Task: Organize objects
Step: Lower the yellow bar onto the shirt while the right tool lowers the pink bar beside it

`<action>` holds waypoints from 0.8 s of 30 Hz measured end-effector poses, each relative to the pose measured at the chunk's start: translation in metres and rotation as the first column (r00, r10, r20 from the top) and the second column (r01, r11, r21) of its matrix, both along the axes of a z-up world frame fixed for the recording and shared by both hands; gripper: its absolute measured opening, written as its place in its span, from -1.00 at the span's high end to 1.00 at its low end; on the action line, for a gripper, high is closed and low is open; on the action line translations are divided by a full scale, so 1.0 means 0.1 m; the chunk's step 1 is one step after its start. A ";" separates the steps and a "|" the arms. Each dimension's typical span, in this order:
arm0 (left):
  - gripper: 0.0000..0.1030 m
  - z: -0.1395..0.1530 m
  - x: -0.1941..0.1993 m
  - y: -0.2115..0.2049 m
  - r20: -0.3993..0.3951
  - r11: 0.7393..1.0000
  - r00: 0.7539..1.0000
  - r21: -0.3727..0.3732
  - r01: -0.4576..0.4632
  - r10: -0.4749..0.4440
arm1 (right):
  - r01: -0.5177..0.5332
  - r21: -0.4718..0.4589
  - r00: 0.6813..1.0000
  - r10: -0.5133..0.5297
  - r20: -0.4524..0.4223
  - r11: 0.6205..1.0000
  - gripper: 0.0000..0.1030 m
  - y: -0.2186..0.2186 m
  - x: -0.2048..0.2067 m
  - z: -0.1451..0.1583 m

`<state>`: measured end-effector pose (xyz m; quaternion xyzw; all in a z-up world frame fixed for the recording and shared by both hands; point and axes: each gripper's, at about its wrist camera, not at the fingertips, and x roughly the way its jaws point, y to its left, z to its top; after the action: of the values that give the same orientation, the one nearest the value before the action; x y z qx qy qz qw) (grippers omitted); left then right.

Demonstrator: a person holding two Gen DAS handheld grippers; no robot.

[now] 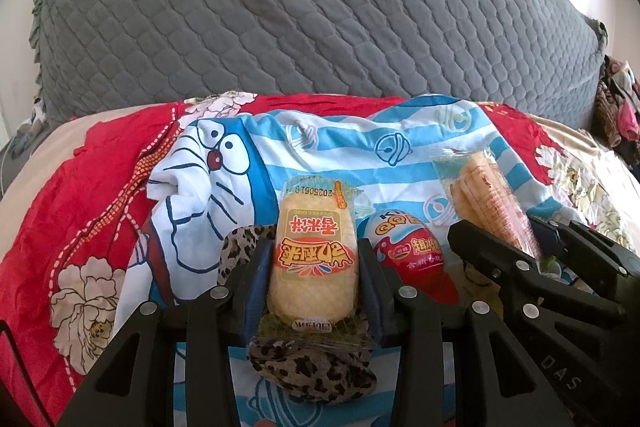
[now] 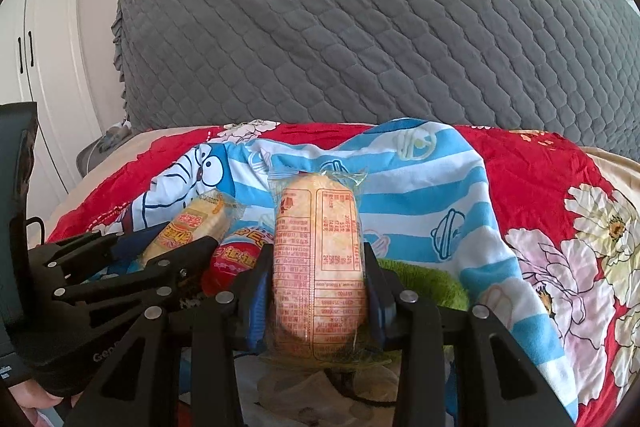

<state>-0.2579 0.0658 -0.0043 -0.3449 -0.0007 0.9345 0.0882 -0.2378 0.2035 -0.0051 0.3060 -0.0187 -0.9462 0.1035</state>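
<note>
So, going left to right across the bed:
Leopard-print cloth (image 1: 312,371): bunched on the Doraemon sheet (image 1: 336,163), right under the left hand-held gripper.
Left hand-held gripper (image 1: 313,267): clamped on a yellow rice cracker pack (image 1: 312,259), label side up, held over the sheet.
Red egg-shaped snack (image 1: 408,251): lying on the sheet between the two grippers, near the bed's front edge.
Right hand-held gripper (image 2: 318,283): squeezing a second cracker pack (image 2: 318,259), back label facing up.
Green cloth (image 2: 420,279): just right of that gripper.
Grey quilted cushion (image 1: 304,7): along the far edge.
</note>
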 end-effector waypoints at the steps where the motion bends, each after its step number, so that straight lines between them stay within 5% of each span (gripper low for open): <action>1: 0.18 0.00 0.00 0.00 0.002 1.000 1.000 0.000 -0.002 0.002 | 0.004 0.003 1.000 -0.004 0.003 1.000 0.22 0.00 0.00 -0.01; 24: 0.17 -0.07 -0.02 0.02 0.012 1.000 1.000 -0.003 -0.004 0.004 | 0.015 0.000 0.999 -0.015 0.052 1.000 0.19 0.02 -0.06 -0.09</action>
<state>-0.2603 0.0680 -0.0110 -0.3507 -0.0004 0.9325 0.0858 -0.2435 0.2054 -0.0141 0.3301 -0.0240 -0.9387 0.0962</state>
